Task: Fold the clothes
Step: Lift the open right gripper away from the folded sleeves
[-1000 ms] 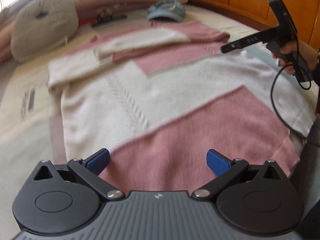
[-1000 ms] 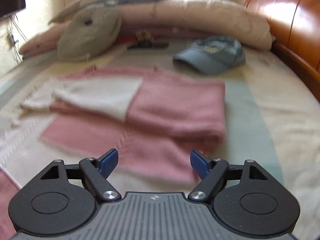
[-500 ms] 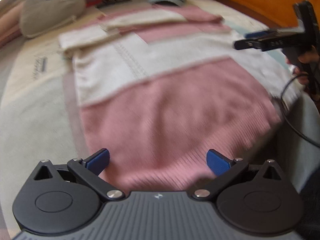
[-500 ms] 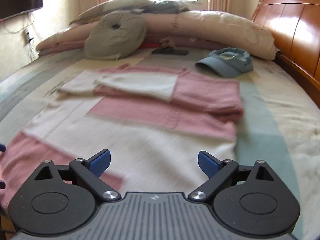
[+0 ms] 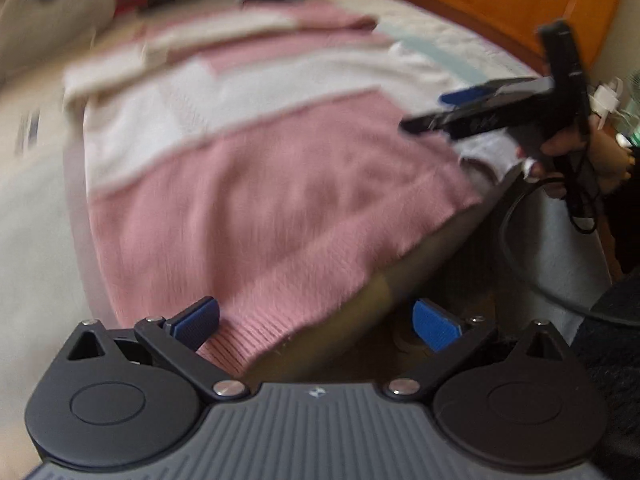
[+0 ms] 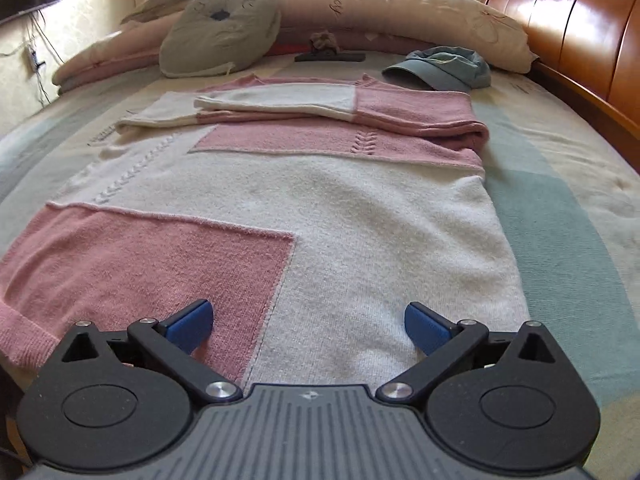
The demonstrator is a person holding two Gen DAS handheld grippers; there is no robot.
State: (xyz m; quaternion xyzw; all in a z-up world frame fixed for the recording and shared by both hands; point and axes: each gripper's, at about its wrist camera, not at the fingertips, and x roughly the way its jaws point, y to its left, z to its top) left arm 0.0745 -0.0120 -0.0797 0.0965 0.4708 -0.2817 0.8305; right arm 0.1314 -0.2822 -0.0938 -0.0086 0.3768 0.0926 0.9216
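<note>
1. My right gripper (image 6: 308, 322) hangs low over the near end of the pink-and-cream sweater (image 6: 304, 216), which lies flat along the bed (image 6: 560, 216), its far end folded over into a thick band. My jaws have just been opening and now stand wide; nothing is pressed between the blue pads (image 6: 188, 322), only knit fabric lying beneath them.

2. Only the right wrist view is sharp enough to show the far end of the bed: a blue cap (image 6: 440, 66) just beyond the sweater's folded band, a round grey cushion (image 6: 220, 36), a long beige bolster (image 6: 420, 8) and the wooden headboard (image 6: 580, 20).

3. Only the left wrist view, blurred, shows the sweater's pink hem (image 5: 248, 332) reaching the mattress edge and the dark gap below it. My left gripper (image 5: 316, 320) tilts steeply down there, its jaws wide apart with nothing gripped; the left pad sits above the hem, the right one beyond the edge.

4. That same view catches my right hand (image 5: 576, 148) at the right, holding its gripper above the sweater's side edge, a black cable (image 5: 520, 256) looping down.
</note>
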